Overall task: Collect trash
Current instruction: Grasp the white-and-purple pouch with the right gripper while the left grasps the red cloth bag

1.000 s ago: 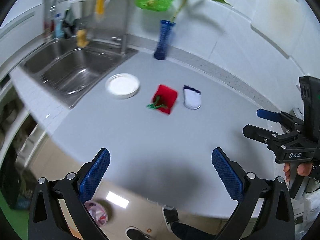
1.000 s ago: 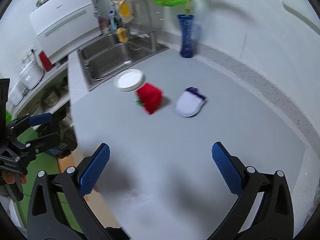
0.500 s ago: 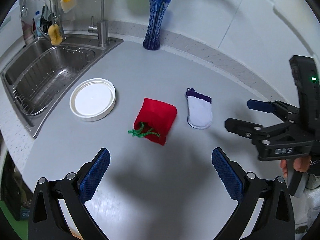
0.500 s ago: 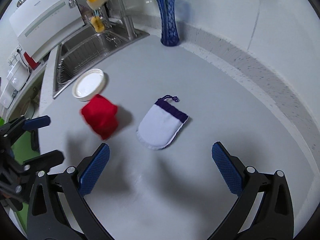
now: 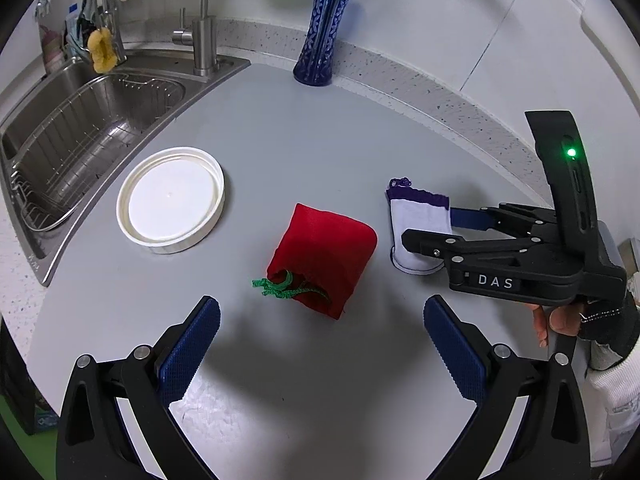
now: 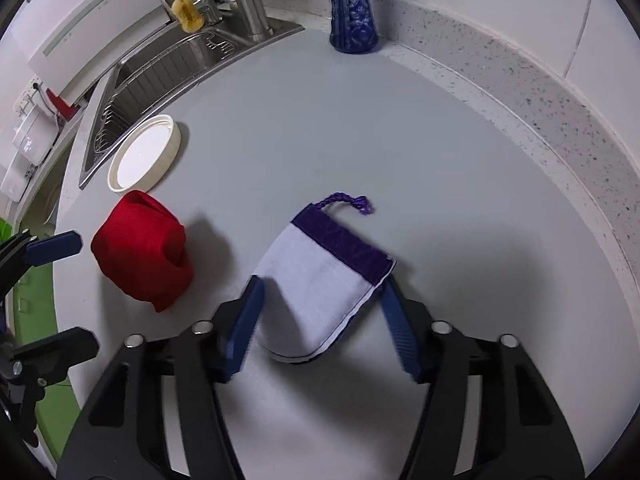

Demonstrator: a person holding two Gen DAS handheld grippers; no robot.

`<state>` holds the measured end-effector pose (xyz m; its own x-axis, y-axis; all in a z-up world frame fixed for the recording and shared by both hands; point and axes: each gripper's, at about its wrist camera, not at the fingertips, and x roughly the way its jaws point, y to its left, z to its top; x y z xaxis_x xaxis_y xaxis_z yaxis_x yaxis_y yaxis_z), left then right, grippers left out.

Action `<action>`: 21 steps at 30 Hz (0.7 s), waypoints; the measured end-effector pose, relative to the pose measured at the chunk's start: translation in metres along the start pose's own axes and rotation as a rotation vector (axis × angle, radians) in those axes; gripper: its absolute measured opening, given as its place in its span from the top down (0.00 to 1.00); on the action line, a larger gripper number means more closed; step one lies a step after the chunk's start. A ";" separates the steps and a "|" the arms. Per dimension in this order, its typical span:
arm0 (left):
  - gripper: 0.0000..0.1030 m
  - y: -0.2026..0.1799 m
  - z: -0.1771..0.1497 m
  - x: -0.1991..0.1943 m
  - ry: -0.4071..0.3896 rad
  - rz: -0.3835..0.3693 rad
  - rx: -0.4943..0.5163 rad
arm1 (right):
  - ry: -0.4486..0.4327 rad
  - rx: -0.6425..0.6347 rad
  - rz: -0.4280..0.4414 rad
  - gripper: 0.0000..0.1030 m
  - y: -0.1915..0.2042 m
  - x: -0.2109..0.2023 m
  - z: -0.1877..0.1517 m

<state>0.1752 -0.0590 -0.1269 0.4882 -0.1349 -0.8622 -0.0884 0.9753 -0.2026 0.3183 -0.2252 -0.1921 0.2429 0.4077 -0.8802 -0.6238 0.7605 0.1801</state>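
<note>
R gripper [image 6: 318,322] closing round the white cloth pouch with purple band [image 6: 320,280]; L gripper [image 5: 320,356] waits spread.

The jaws of the R gripper have just been closing, pouch between them, but whether the pads already press I cannot tell. Pouch lies flat on the grey worktop [image 6: 320,120], right of the red cloth drawstring bag [image 5: 324,256], which sits ahead of the L gripper, not touched. Both look soft, light, prob. limp: better pinch a fold of cloth at mid-body, not the thin cord.

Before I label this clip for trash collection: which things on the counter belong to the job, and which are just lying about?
Job:
white pouch, between the right tongs, which have just been closing
red pouch, ahead of the open left tongs

Lying about:
white lid
blue vase
sink
yellow sponge
</note>
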 end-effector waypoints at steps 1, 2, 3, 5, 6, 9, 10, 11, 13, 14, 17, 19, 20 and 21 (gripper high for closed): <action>0.05 0.000 0.001 0.001 0.002 -0.002 -0.001 | 0.000 0.001 -0.004 0.53 -0.001 0.000 0.001; 0.05 0.000 0.000 0.002 0.003 -0.003 0.000 | -0.003 0.002 -0.009 0.73 -0.002 0.000 0.001; 0.05 0.000 0.001 0.003 0.005 -0.004 0.002 | -0.002 0.008 -0.001 0.82 -0.004 0.000 0.002; 0.05 0.001 0.003 0.006 0.009 -0.007 0.003 | -0.008 0.004 0.003 0.92 -0.005 -0.003 0.002; 0.05 0.001 0.004 0.008 0.012 -0.009 0.004 | -0.010 0.001 0.003 0.96 -0.004 -0.004 0.003; 0.05 0.001 0.006 0.012 0.016 -0.013 0.008 | -0.023 0.013 0.010 0.96 -0.006 -0.011 0.003; 0.05 0.001 0.008 0.015 0.018 -0.013 0.008 | -0.029 0.020 0.014 0.97 -0.008 -0.015 0.003; 0.05 0.001 0.009 0.017 0.020 -0.015 0.009 | -0.032 0.024 0.016 0.97 -0.009 -0.018 0.004; 0.05 0.002 0.011 0.022 0.023 -0.016 0.009 | -0.039 0.031 0.020 0.97 -0.012 -0.024 0.003; 0.05 0.003 0.012 0.024 0.023 -0.013 0.007 | -0.043 0.032 0.020 0.97 -0.013 -0.028 0.003; 0.12 0.006 0.014 0.029 0.020 -0.006 -0.001 | -0.056 0.038 0.017 0.97 -0.016 -0.037 0.001; 0.44 0.009 0.015 0.034 0.027 0.001 -0.006 | -0.064 0.036 0.012 0.97 -0.017 -0.043 -0.001; 0.52 0.010 0.015 0.034 0.026 0.001 -0.011 | -0.067 0.036 0.010 0.97 -0.017 -0.045 -0.001; 0.58 0.011 0.016 0.034 0.021 -0.001 -0.019 | -0.072 0.037 0.009 0.97 -0.017 -0.048 -0.002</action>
<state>0.2042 -0.0502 -0.1511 0.4699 -0.1400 -0.8715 -0.1043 0.9716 -0.2123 0.3153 -0.2586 -0.1539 0.2913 0.4487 -0.8449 -0.5985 0.7745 0.2050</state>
